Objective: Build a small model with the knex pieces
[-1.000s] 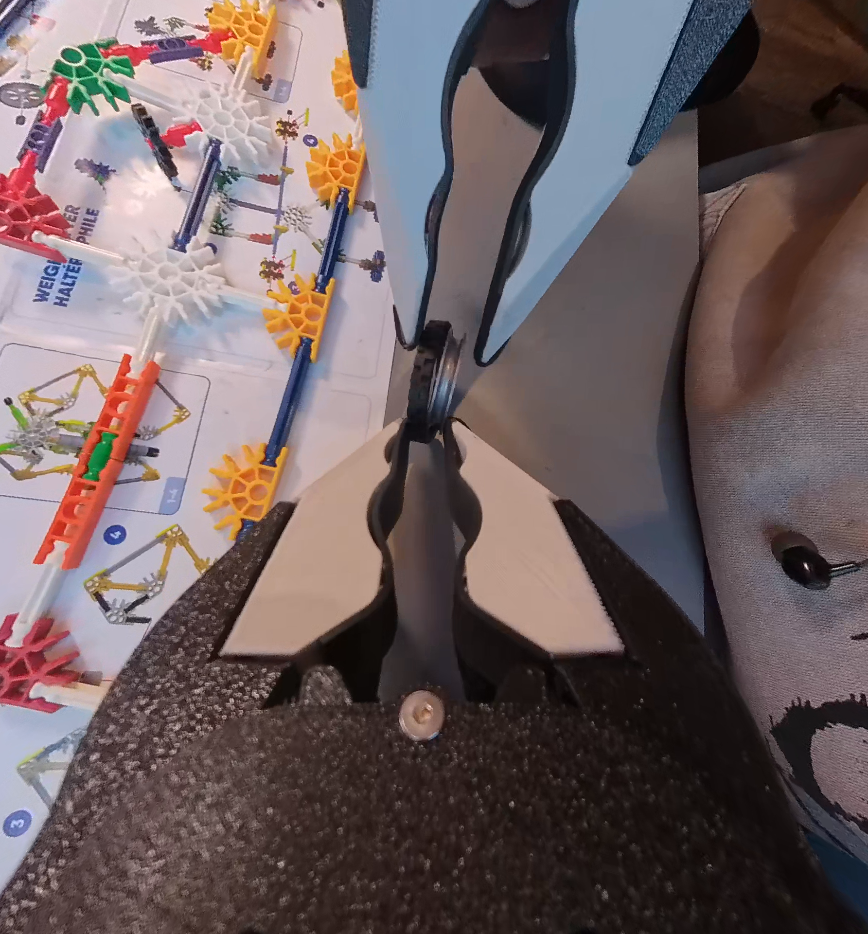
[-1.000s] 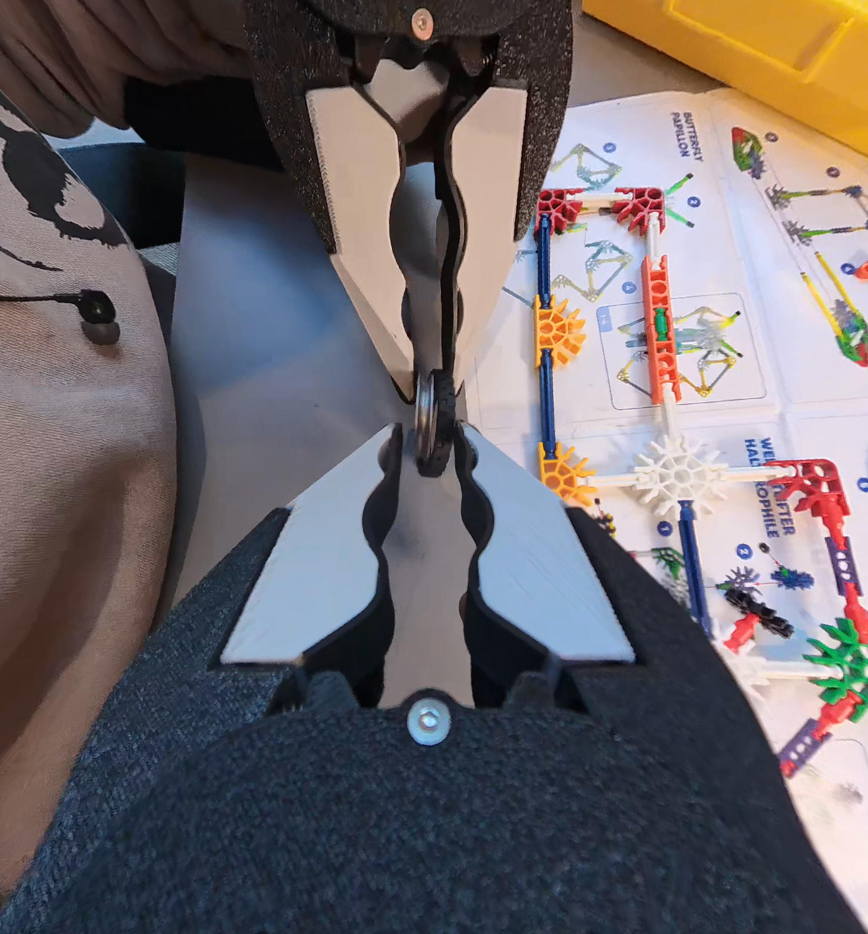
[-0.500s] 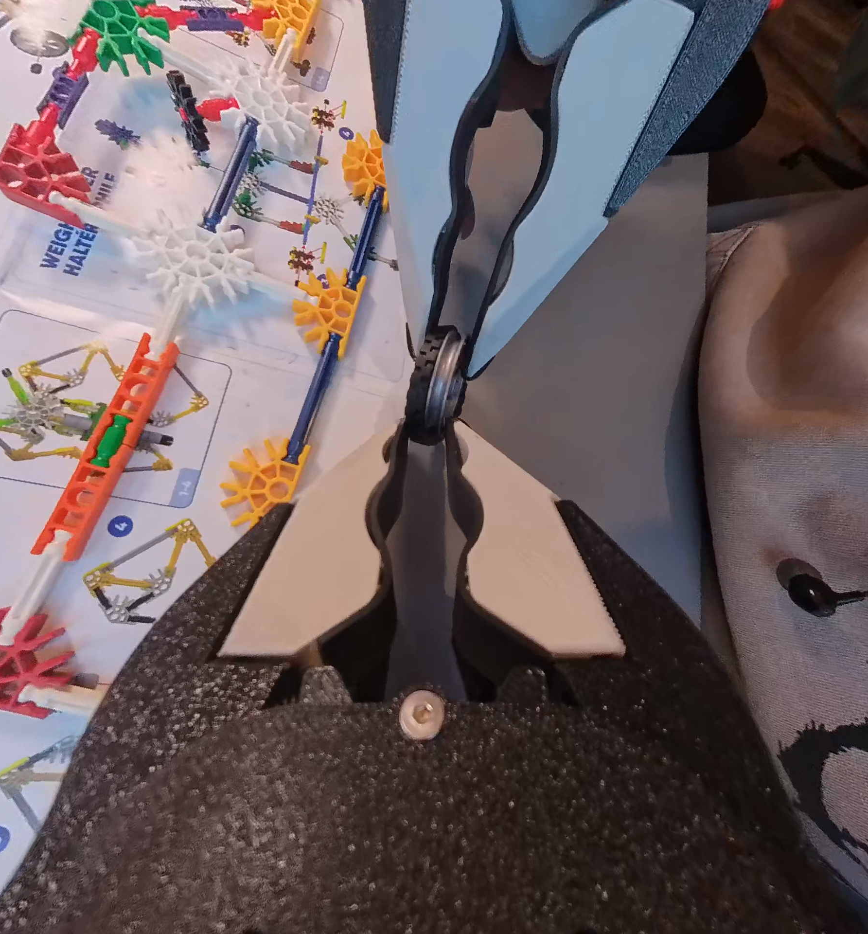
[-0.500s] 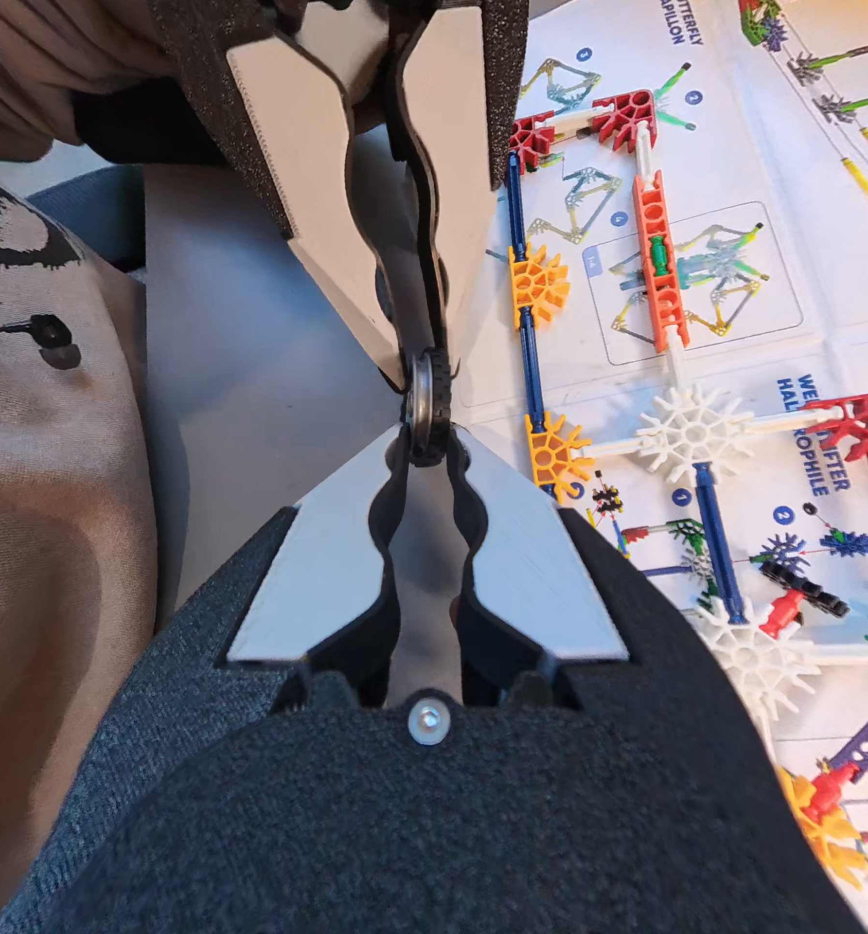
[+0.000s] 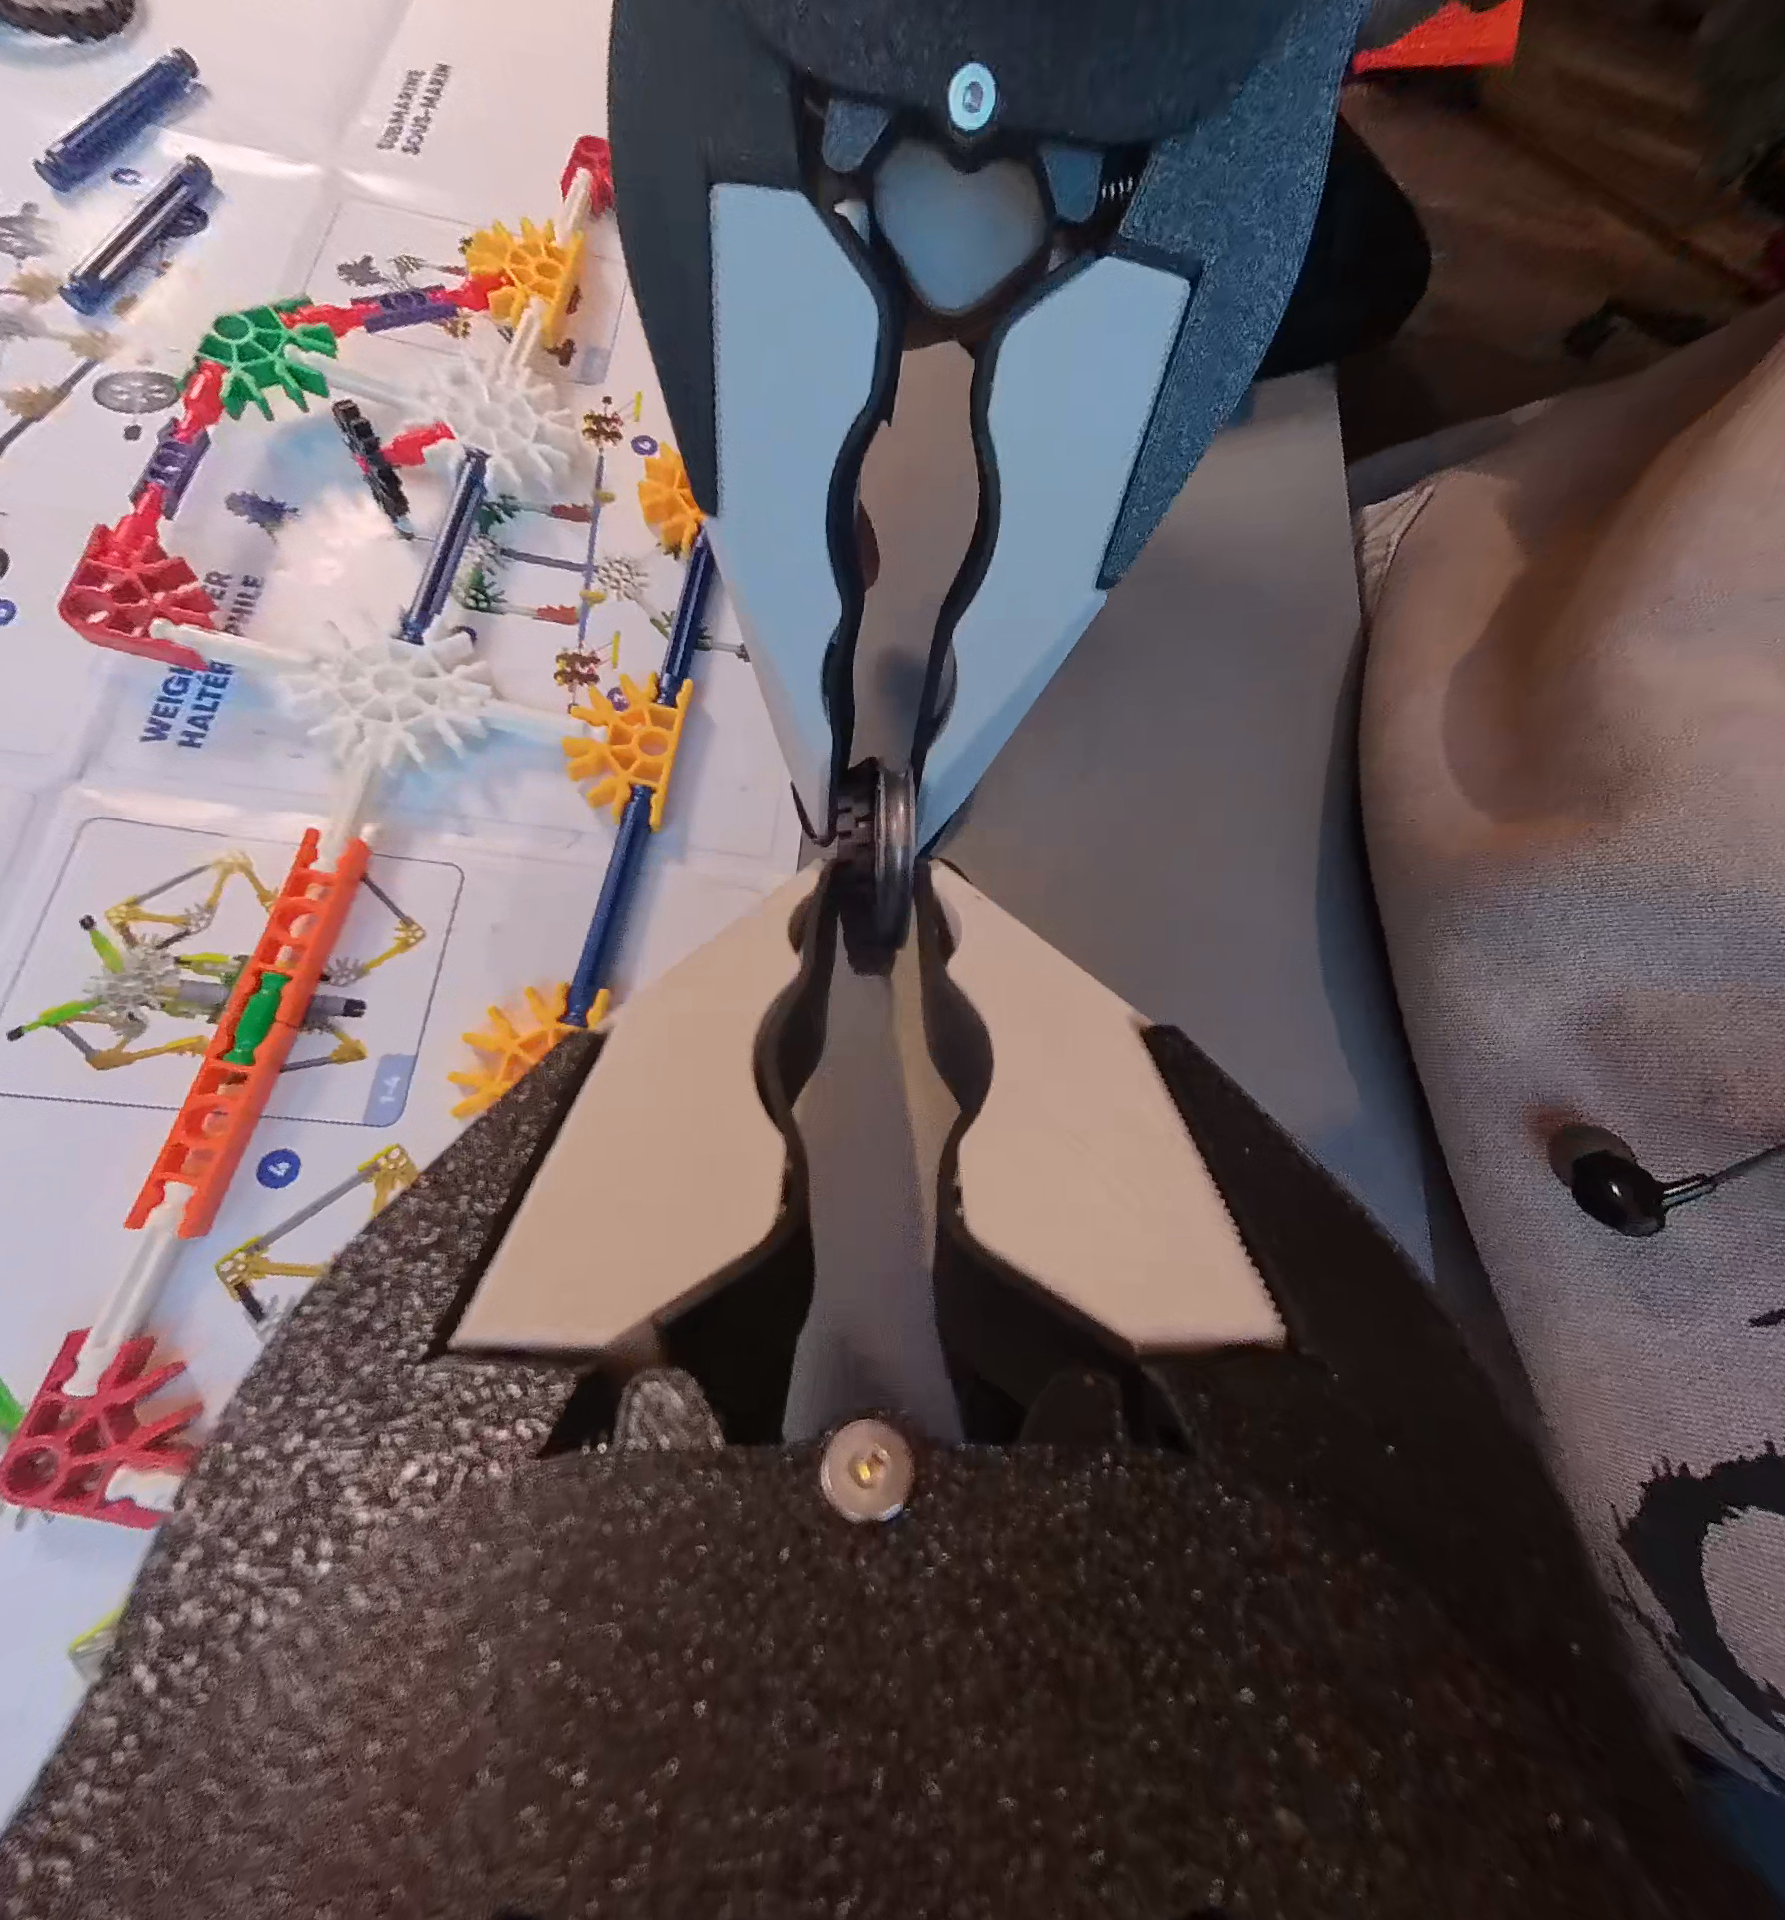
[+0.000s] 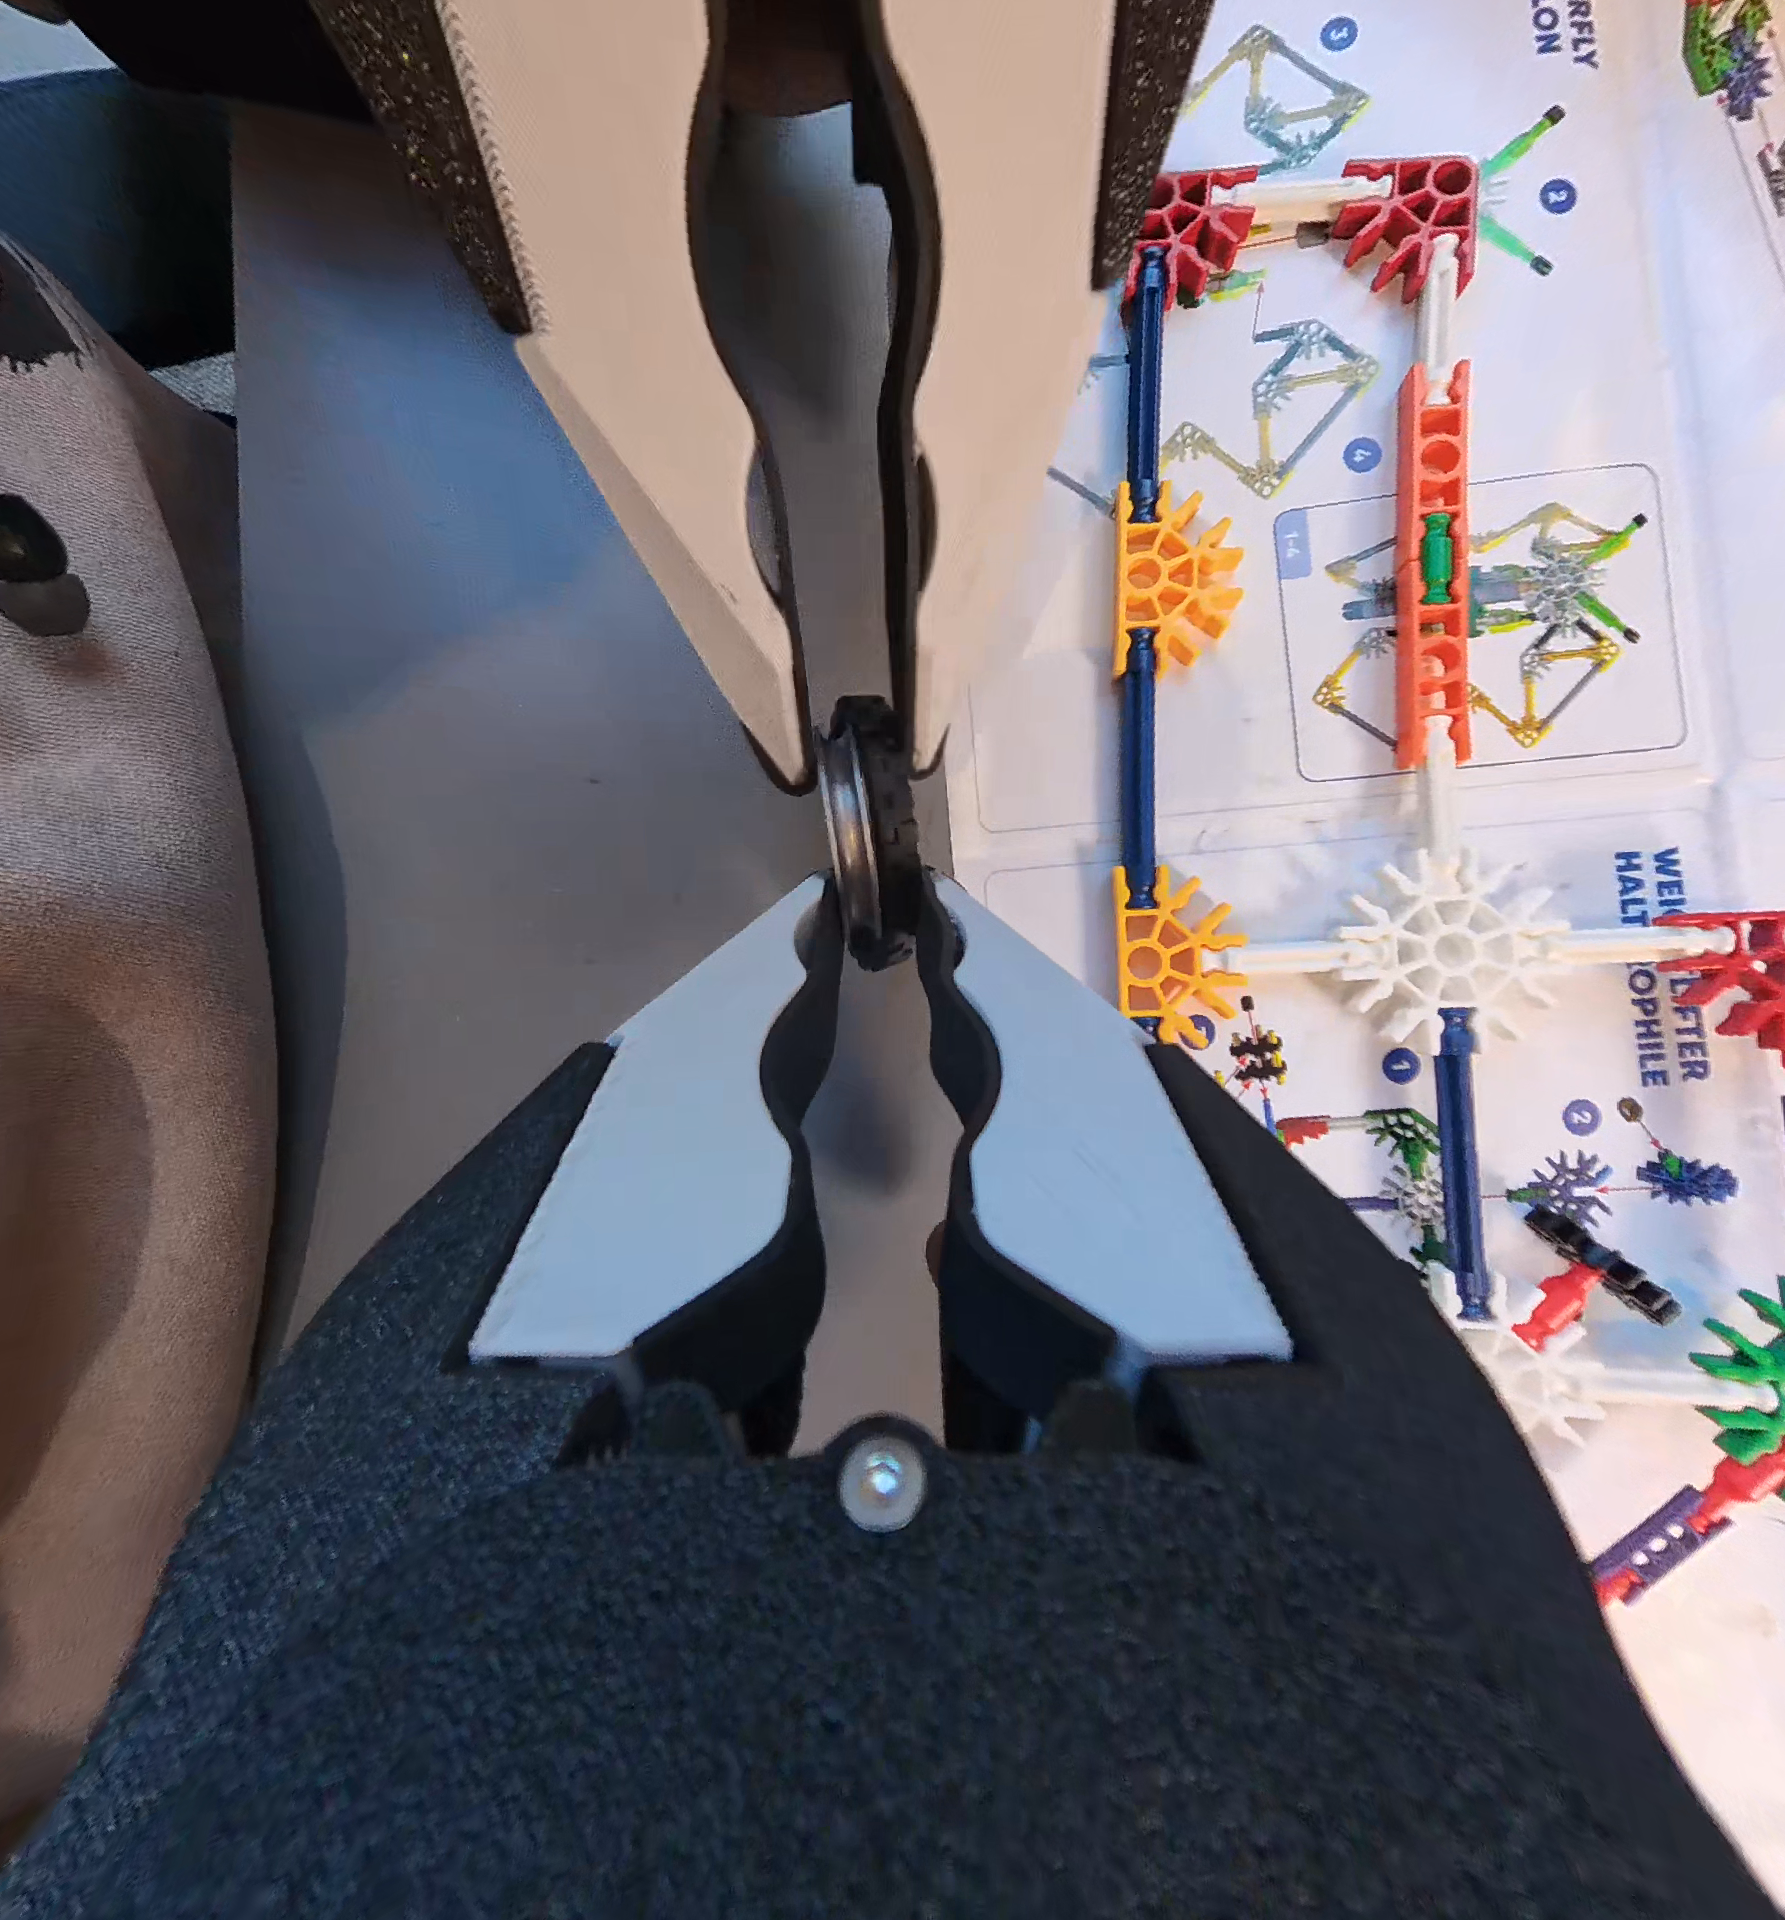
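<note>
Two grippers meet tip to tip on one small wheel [image 5: 872, 873], a black toothed tyre on a grey metal rim. Since half a second ago I have drawn them back and squared them up: in the left wrist view the right gripper's screw and body have come into sight at the top, and the tilt it had is gone, so both now face each other in a straight line.

My left gripper [image 5: 872, 883] has its jaws narrowed onto the wheel's near edge, and the right gripper [image 6: 872, 883] is pinched on the opposite edge. The wheel stands on edge between them, above the grey table [image 5: 1127, 831].

Beside the grippers lies the instruction sheet [image 5: 57, 790], with the rod-and-connector frame [image 5: 389, 686] flat on it: yellow, white, red and green connectors joined by blue and white rods. A person's beige top [image 5: 1615, 831] lies along the other side.
</note>
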A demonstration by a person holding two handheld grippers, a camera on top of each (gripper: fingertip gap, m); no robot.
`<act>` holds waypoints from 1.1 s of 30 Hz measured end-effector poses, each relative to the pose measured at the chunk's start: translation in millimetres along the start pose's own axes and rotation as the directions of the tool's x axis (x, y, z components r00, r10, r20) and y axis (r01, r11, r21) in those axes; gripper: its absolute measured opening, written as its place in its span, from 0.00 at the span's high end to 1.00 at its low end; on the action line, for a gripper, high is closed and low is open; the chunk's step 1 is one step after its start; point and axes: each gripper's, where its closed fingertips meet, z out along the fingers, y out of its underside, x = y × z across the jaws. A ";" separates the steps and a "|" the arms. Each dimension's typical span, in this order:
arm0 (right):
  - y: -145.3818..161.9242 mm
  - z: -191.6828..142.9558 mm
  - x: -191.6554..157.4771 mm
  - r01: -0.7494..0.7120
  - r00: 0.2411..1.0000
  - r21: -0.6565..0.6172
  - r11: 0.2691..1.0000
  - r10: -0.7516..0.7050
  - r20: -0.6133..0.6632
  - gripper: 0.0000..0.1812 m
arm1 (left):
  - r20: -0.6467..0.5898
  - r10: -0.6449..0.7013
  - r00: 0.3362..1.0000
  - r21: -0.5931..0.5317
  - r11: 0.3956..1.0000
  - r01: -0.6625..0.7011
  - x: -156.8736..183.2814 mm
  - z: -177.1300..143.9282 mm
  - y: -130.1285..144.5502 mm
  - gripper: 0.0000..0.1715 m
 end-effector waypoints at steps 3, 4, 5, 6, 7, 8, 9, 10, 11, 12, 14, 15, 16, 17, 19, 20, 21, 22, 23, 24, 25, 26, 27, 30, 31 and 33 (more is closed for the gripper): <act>-1.9 -0.6 -0.1 0.035 0.999 0.037 0.999 -0.035 -0.009 0.94 | 0.018 0.033 0.999 -0.016 0.999 -0.032 -0.6 -0.3 2.1 0.94; -2.6 -1.7 -1.4 0.043 0.999 0.059 0.997 -0.043 0.003 0.93 | 0.024 0.060 0.998 -0.024 0.998 -0.060 0.2 -0.4 2.8 0.94; -3.7 -4.1 -4.3 0.026 0.999 0.084 0.996 -0.029 0.042 0.93 | 0.028 0.086 0.996 -0.029 0.996 -0.085 1.5 -0.6 3.5 0.94; -5.5 -7.3 -8.5 -0.014 0.994 0.107 0.994 0.002 0.108 0.90 | 0.033 0.110 0.993 -0.032 0.994 -0.109 2.6 -0.5 3.8 0.94; -8.1 -10.6 -13.5 -0.072 0.981 0.124 0.990 0.047 0.189 0.85 | 0.041 0.129 0.991 -0.032 0.991 -0.128 2.7 -0.5 3.9 0.94; -11.3 -13.4 -16.8 -0.125 0.961 0.137 0.983 0.086 0.262 0.82 | 0.043 0.144 0.989 -0.033 0.989 -0.143 3.2 -0.6 4.1 0.94; -12.7 -14.2 -17.2 -0.159 0.944 0.137 0.978 0.110 0.311 0.81 | 0.045 0.161 0.986 -0.036 0.987 -0.160 3.5 -0.8 4.4 0.94; -12.0 -12.9 -15.3 -0.169 0.936 0.127 0.977 0.118 0.333 0.81 | 0.049 0.176 0.983 -0.039 0.984 -0.174 3.7 -0.9 4.5 0.94; -11.5 -11.5 -14.7 -0.169 0.928 0.120 0.978 0.117 0.355 0.83 | 0.053 0.188 0.981 -0.041 0.982 -0.185 3.9 -0.8 4.5 0.94; -12.2 -10.8 -15.6 -0.179 0.914 0.113 0.977 0.123 0.386 0.86 | 0.056 0.195 0.979 -0.042 0.980 -0.193 4.0 -0.9 4.6 0.94; -14.4 -10.1 -15.5 -0.206 0.891 0.103 0.973 0.143 0.431 0.92 | 0.059 0.199 0.978 -0.042 0.980 -0.197 3.6 -1.5 5.4 0.94; -15.5 -10.4 -15.1 -0.218 0.881 0.106 0.970 0.149 0.449 0.92 | 0.061 0.195 0.979 -0.041 0.980 -0.193 2.7 -2.0 6.0 0.94; -16.9 -11.1 -14.8 -0.248 0.865 0.108 0.963 0.170 0.472 0.92 | 0.061 0.191 0.980 -0.042 0.981 -0.189 2.0 -2.1 7.1 0.94; -18.8 -12.1 -14.8 -0.293 0.841 0.107 0.950 0.203 0.502 0.93 | 0.061 0.191 0.980 -0.046 0.981 -0.189 1.5 -1.9 8.6 0.94; -22.1 -14.1 -13.9 -0.382 0.790 0.109 0.918 0.263 0.554 0.93 | 0.065 0.195 0.979 -0.057 0.980 -0.192 0.5 -0.6 10.8 0.94; -22.9 -14.3 -13.2 -0.414 0.770 0.109 0.904 0.284 0.571 0.93 | 0.068 0.194 0.979 -0.061 0.980 -0.190 -0.1 -0.1 11.4 0.94; -23.5 -14.4 -12.7 -0.438 0.758 0.113 0.892 0.298 0.580 0.94 | 0.069 0.188 0.980 -0.060 0.981 -0.184 -0.9 0.0 11.5 0.94; -23.7 -14.2 -12.1 -0.450 0.754 0.122 0.885 0.303 0.583 0.94 | 0.066 0.177 0.982 -0.058 0.983 -0.174 -1.6 0.1 11.6 0.94; -24.0 -14.2 -11.3 -0.456 0.755 0.133 0.880 0.303 0.582 0.94 | 0.064 0.166 0.984 -0.054 0.985 -0.163 -2.1 0.0 11.5 0.94; -24.4 -14.2 -10.2 -0.461 0.757 0.143 0.876 0.304 0.578 0.94 | 0.061 0.156 0.986 -0.051 0.987 -0.153 -2.6 0.0 11.5 0.94; -25.1 -14.1 -9.0 -0.468 0.758 0.150 0.871 0.309 0.574 0.94 | 0.056 0.147 0.988 -0.049 0.988 -0.144 -2.7 -0.1 11.5 0.93; -25.4 -14.0 -8.6 -0.467 0.763 0.158 0.870 0.307 0.569 0.94 | 0.050 0.134 0.990 -0.045 0.990 -0.132 -3.2 -0.3 11.5 0.93; -25.6 -14.1 -7.9 -0.455 0.777 0.172 0.874 0.295 0.556 0.94 | 0.045 0.121 0.992 -0.041 0.992 -0.119 -3.8 -0.5 11.5 0.93; -24.2 -14.6 -9.3 -0.397 0.823 0.205 0.895 0.248 0.512 0.94 | 0.038 0.084 0.996 -0.020 0.996 -0.083 -6.7 -1.2 9.4 0.88; -23.5 -14.7 -10.7 -0.376 0.836 0.212 0.902 0.232 0.498 0.94 | 0.028 0.074 0.997 -0.013 0.997 -0.073 -6.8 -1.2 8.5 0.85; -22.7 -15.0 -10.9 -0.341 0.860 0.226 0.912 0.206 0.466 0.94 | 0.005 0.057 0.998 -0.003 0.998 -0.057 -6.0 1.0 6.8 0.83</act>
